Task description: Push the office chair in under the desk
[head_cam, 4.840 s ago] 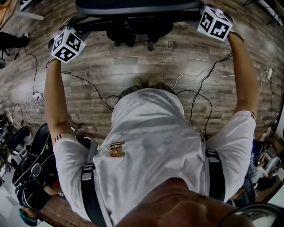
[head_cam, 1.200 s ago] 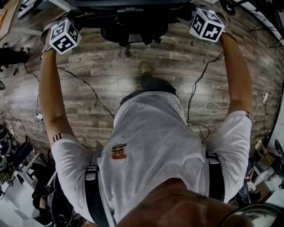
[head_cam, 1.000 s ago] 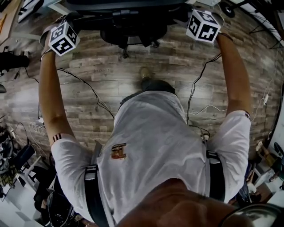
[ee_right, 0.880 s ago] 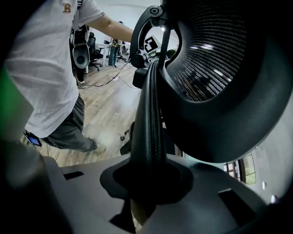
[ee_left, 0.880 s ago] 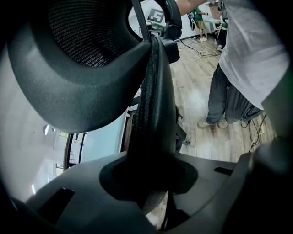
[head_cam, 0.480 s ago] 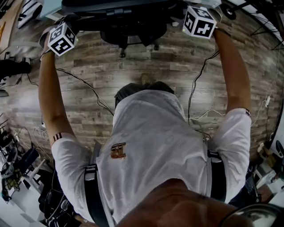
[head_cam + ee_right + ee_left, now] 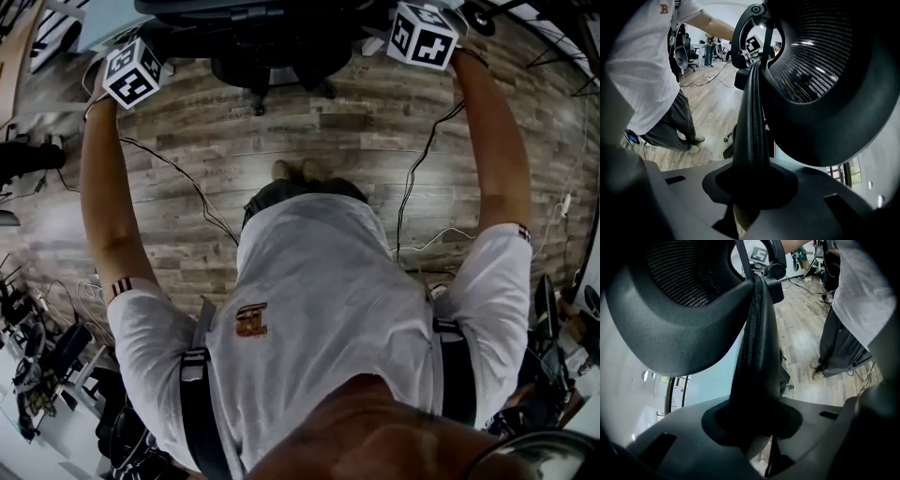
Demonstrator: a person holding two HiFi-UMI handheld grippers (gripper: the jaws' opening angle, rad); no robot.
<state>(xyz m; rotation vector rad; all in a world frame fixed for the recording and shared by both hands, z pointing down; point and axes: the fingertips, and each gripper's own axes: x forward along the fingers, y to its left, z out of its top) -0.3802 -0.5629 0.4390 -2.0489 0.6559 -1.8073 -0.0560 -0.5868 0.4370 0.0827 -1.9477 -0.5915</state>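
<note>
Here, the office chair point(image 7: 272, 42) stands at the top of the head view, on its dark wheel legs point(image 7: 267, 80). Its back is black mesh with a thick black rim point(image 7: 757, 348) round it. The left gripper point(image 7: 754, 432) has its fingers point(image 7: 670, 446) clenched on that rim on one side of the back. The right gripper point(image 7: 750, 187) is clenched on the rim on the other side in the same way.

A pale bench point(image 7: 98, 23) shows at the top left, just beside the chair. I cannot tell how far the chair is under it.

The person point(image 7: 319, 309) stands behind the chair with both arms stretched out to it. The white shirt has dark straps over it, and the shoes point(image 7: 295, 171) are close together.

The floor point(image 7: 281, 122) is made of grey-brown wood planks. Thin black cables point(image 7: 183, 183) run across it on both sides of the person. Dark bags and gear point(image 7: 37, 375) lie along the left edge. In the right gripper view, more chairs point(image 7: 691, 51) stand far off in the room.
</note>
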